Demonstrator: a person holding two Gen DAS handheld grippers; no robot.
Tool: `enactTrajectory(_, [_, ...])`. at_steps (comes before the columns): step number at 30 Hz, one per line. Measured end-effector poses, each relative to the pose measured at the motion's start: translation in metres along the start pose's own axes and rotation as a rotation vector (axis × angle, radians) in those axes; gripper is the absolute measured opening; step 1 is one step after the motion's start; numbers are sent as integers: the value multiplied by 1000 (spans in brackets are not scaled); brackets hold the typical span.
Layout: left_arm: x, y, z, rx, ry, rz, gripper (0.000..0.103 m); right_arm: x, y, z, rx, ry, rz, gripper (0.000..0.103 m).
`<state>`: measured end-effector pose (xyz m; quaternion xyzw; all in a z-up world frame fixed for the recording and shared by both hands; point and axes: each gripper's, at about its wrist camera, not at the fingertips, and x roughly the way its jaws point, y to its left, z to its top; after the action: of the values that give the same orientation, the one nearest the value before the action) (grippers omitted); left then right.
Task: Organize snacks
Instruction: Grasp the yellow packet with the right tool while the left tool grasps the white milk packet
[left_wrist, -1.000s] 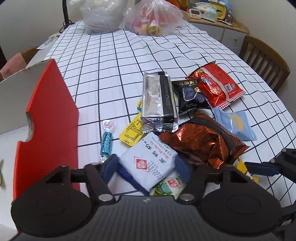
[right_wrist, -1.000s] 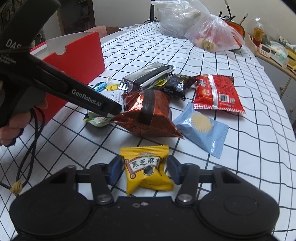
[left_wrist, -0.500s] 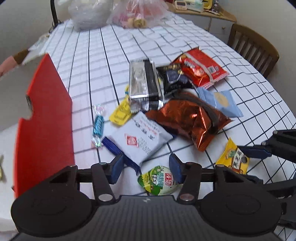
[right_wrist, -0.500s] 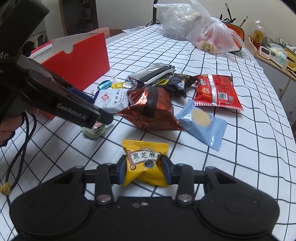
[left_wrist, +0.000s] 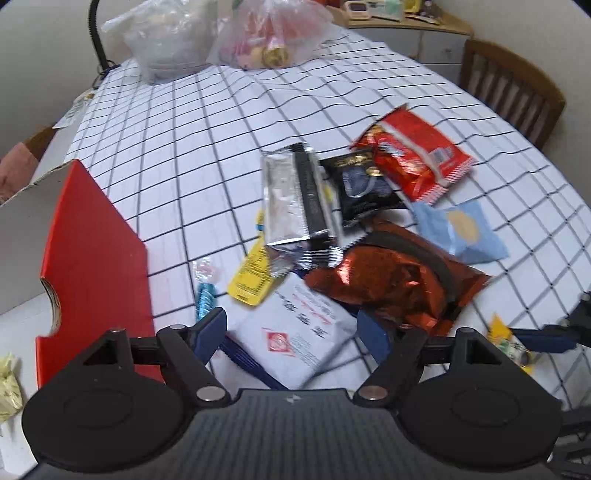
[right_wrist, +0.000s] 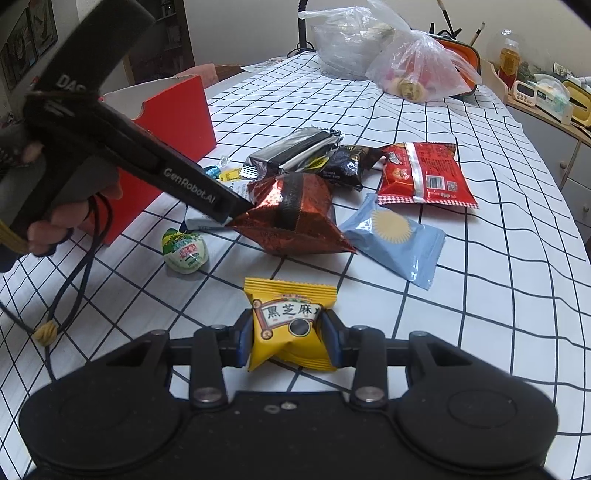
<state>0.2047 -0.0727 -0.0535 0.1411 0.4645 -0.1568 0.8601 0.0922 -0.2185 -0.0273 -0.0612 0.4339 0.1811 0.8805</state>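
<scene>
Snacks are mid-sort: right gripper (right_wrist: 287, 338) clamps the yellow packet (right_wrist: 290, 326), left gripper (left_wrist: 291, 332) spread wide around the white packet (left_wrist: 295, 334), both probably bound for the red box (right_wrist: 173, 110).

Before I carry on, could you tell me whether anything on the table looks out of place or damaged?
Nothing looks damaged or spilled. The snacks lie in a loose overlapping heap: the silver packet rests across the black packet, and the copper foil bag is crumpled. The right gripper pinches the yellow sesame packet, creasing it.
</scene>
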Motion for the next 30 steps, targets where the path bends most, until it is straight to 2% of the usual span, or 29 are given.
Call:
enactTrajectory(9, [13, 3, 4, 0, 51, -61, 80, -2, -6, -2, 17, -9, 15, 37])
enactTrajectory(15, [8, 2, -7, 19, 82, -112, 81, -3, -9, -2, 27, -13, 18, 37])
enactTrajectory(21, [3, 1, -15, 9, 72, -108, 80, -3, -7, -3, 29, -15, 15, 37])
enactTrajectory(23, [3, 0, -16, -4, 62, -100, 74, -3, -6, -3, 32, -16, 11, 37])
enactTrajectory(25, [-1, -1, -18, -14, 45, -94, 53, -4, -5, -4, 36, -17, 2, 37])
enactTrajectory(27, [-5, -1, -20, -31, 36, -94, 49, -5, -5, -4, 45, -21, -11, 36])
enactTrajectory(30, [-9, -4, -27, -50, 13, -78, 48, -9, -4, -4, 56, -29, -25, 36])
